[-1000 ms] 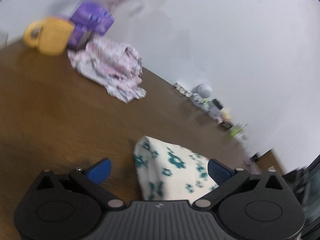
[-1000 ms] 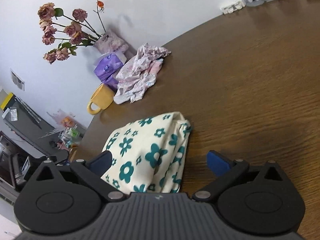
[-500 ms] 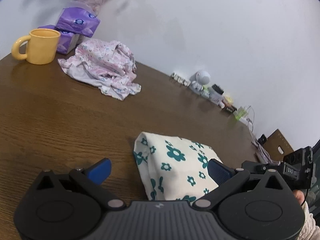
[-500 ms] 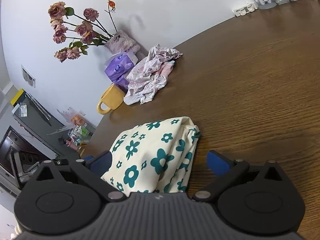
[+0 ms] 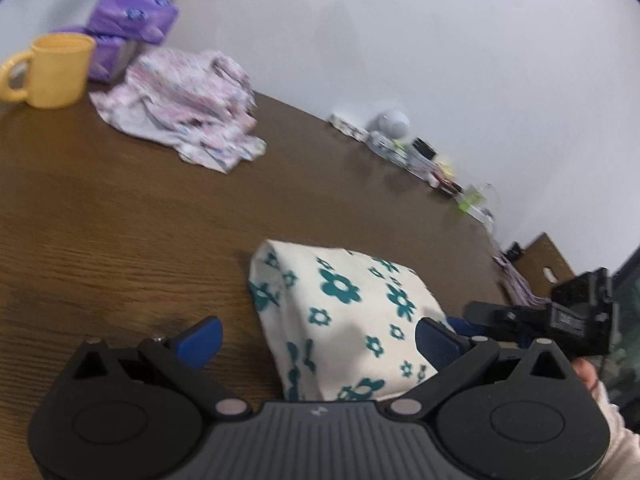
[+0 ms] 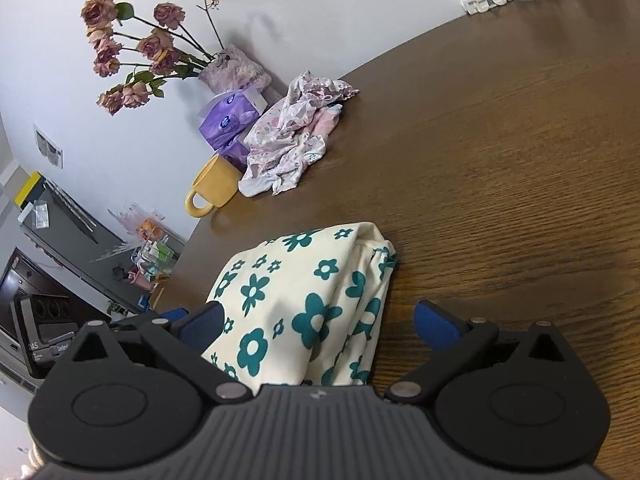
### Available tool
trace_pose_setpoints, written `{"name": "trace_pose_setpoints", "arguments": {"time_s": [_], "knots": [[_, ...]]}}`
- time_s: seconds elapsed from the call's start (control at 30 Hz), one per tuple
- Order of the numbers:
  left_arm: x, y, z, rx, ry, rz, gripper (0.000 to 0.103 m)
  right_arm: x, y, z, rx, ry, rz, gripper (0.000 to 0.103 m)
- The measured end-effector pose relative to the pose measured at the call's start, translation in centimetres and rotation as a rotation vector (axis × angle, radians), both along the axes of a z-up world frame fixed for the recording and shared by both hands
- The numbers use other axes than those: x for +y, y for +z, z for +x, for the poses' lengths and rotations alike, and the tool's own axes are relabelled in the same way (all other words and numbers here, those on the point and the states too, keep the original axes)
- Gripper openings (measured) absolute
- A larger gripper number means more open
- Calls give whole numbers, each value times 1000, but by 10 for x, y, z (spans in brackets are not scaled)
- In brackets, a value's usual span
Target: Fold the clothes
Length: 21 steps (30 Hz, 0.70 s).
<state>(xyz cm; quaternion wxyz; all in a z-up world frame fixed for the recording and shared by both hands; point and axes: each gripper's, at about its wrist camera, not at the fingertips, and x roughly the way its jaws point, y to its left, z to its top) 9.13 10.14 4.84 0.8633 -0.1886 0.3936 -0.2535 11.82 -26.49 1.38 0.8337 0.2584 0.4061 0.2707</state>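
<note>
Since half a second ago the left claw (image 5: 318, 338) has drifted slightly, so the right claw's body now shows more fully at 3 o'clock of the left view; the right claw (image 6: 320, 328) has barely shifted. Both claws are spread wide, pinching nothing, each straddling the folded cream cloth with teal flowers (image 5: 340, 320) that lies on the brown surface (image 6: 500, 160). At 11 o'clock, well apart, a crumpled pink garment (image 6: 292, 136) lies just beside a yellow mug (image 6: 214, 186) and purple tissue packs (image 6: 232, 120), near a bouquet of dried roses (image 6: 136, 52).
</note>
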Motion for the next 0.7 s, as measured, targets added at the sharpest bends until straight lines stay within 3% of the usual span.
{"name": "trace_pose_setpoints", "arguments": {"time_s": [0.43, 0.7], "knots": [[-3, -25, 21, 118, 7, -126, 103, -1, -16, 16, 79, 19, 30, 103], [-9, -37, 29, 184, -2, -168, 94, 0, -20, 22, 108, 29, 52, 102]]}}
